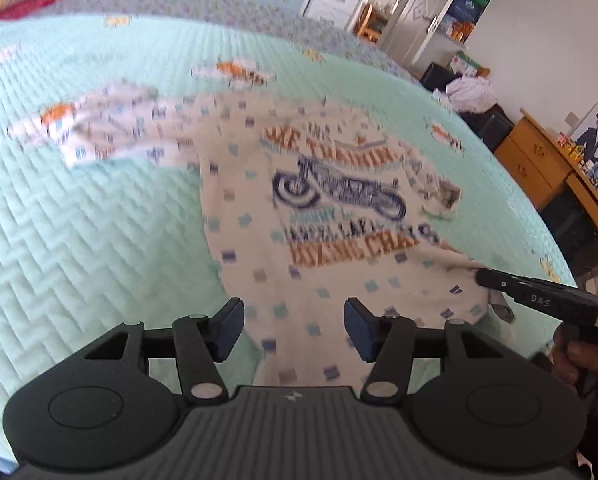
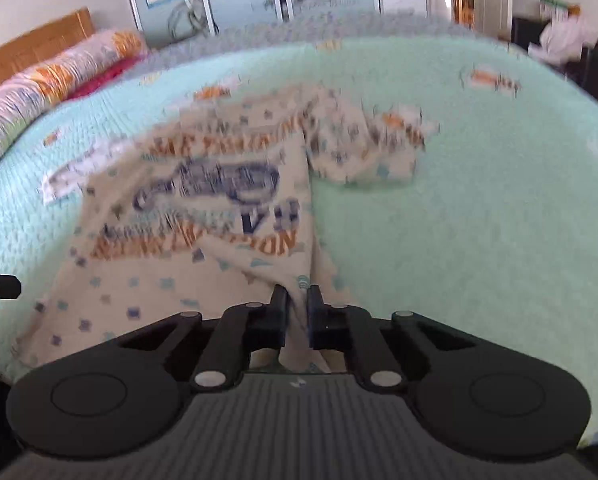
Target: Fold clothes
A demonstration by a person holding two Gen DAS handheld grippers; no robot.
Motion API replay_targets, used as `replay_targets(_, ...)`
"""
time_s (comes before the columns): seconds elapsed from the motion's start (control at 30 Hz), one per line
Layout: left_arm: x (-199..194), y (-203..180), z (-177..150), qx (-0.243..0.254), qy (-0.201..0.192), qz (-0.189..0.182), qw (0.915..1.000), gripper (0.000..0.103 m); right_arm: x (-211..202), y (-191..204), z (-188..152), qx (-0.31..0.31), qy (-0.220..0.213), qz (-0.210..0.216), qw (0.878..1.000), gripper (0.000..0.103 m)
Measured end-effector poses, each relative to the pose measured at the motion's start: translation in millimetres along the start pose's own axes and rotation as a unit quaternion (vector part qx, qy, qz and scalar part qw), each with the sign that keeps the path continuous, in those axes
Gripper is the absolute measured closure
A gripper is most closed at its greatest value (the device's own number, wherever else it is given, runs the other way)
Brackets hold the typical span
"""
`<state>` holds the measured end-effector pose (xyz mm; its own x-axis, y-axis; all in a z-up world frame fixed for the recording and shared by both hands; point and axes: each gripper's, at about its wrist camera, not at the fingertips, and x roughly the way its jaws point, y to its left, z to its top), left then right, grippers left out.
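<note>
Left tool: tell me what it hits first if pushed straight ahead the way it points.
Probably the motorcycle-print T-shirt. The left tool is open, and the shirt's hem lies directly beyond its fingertips, spread on the mint quilted bedspread. Motion blur leaves the height above the cloth unclear.

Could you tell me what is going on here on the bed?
A person is folding a motorcycle-print T-shirt spread on a mint quilted bedspread, with a handheld gripper in each hand. The right gripper is shut on the shirt's hem corner, lifting a fold. The left gripper hangs open above the hem, gripping nothing. Both sleeves lie unfolded.
</note>
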<state>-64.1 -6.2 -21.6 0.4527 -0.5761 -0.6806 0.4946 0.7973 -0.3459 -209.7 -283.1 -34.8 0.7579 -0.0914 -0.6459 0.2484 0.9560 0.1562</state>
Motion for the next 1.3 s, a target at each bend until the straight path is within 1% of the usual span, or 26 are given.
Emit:
replay_targets(0.03, 0, -2, 5, -0.002, -0.008, -0.003, 1.0000, 0.040, 0, 5, 7, -0.002, -0.016, 0.006, 1.000, 0.087)
replay_targets(0.1, 3, -7, 12, -0.006, -0.015, -0.004, 0.9999, 0.038, 10, 21, 26, -0.026, -0.036, 0.018, 0.999, 0.080)
replay_targets(0.13, 5, -9, 14, -0.007, -0.014, -0.001, 0.9999, 0.038, 18, 30, 34, -0.040, -0.048, 0.024, 0.998, 0.068)
replay_targets(0.17, 7, -11, 14, -0.008, -0.012, 0.002, 0.9999, 0.038, 32, 37, 39, -0.049, -0.050, 0.023, 0.997, 0.050)
replay_targets(0.23, 8, -15, 13, -0.009, -0.008, 0.005, 0.9999, 0.038, 66, 48, 47, -0.062, -0.043, 0.014, 0.997, 0.034)
replay_targets(0.4, 5, -15, 3, -0.011, 0.003, 0.010, 0.9999, 0.037, 150, 75, 67, -0.095, -0.024, -0.007, 0.995, 0.033)
replay_targets(0.47, 4, -13, 1, -0.015, 0.004, 0.011, 0.9998, 0.037, 184, 86, 75, -0.108, -0.017, -0.016, 0.994, 0.019)
replay_targets(0.5, 3, -11, 1, -0.018, 0.002, 0.010, 0.9998, 0.036, 201, 92, 79, -0.115, -0.013, -0.020, 0.993, 0.018)
replay_targets(0.53, 3, -9, 1, -0.020, 0.001, 0.009, 0.9997, 0.036, 218, 97, 83, -0.121, -0.010, -0.024, 0.992, 0.011)
replay_targets(0.6, 4, -4, 2, -0.023, -0.004, 0.005, 0.9997, 0.035, 213, 97, 79, -0.111, -0.030, -0.027, 0.993, 0.008)
replay_targets(0.63, 5, -2, 2, -0.025, -0.007, 0.002, 0.9997, 0.034, 212, 97, 78, -0.108, -0.029, -0.027, 0.993, 0.003)
replay_targets(0.67, 7, 0, 3, -0.028, -0.008, -0.003, 0.9996, 0.034, 215, 96, 78, -0.106, -0.021, -0.028, 0.994, 0.001)
replay_targets(0.7, 8, 2, 3, -0.031, -0.009, -0.009, 0.9994, 0.034, 216, 95, 80, -0.104, -0.017, -0.026, 0.994, 0.001)
replay_targets(0.77, 9, 6, 3, -0.034, -0.020, -0.022, 0.9990, 0.034, 217, 94, 81, -0.099, -0.018, -0.022, 0.995, 0.001)
replay_targets(0.87, 8, 5, 0, -0.017, -0.040, -0.026, 0.9987, 0.034, 218, 95, 80, -0.102, -0.017, -0.024, 0.994, 0.001)
replay_targets(0.97, 11, 4, 0, -0.005, -0.051, -0.030, 0.9982, 0.034, 219, 94, 80, -0.102, -0.017, -0.024, 0.994, 0.001)
replay_targets(1.03, 11, 2, 2, -0.001, -0.053, -0.036, 0.9979, 0.034, 219, 93, 79, -0.102, -0.017, -0.024, 0.994, 0.001)
replay_targets(1.1, 6, -2, 3, 0.008, -0.058, -0.056, 0.9967, 0.033, 219, 93, 79, -0.102, -0.017, -0.024, 0.994, 0.001)
replay_targets(1.17, 0, -4, 1, 0.010, -0.063, -0.069, 0.9956, 0.029, 219, 92, 78, -0.102, -0.018, -0.023, 0.994, 0.001)
replay_targets(1.3, -2, -1, -5, -0.004, -0.056, -0.067, 0.9962, 0.029, 219, 92, 78, -0.102, -0.017, -0.023, 0.994, 0.001)
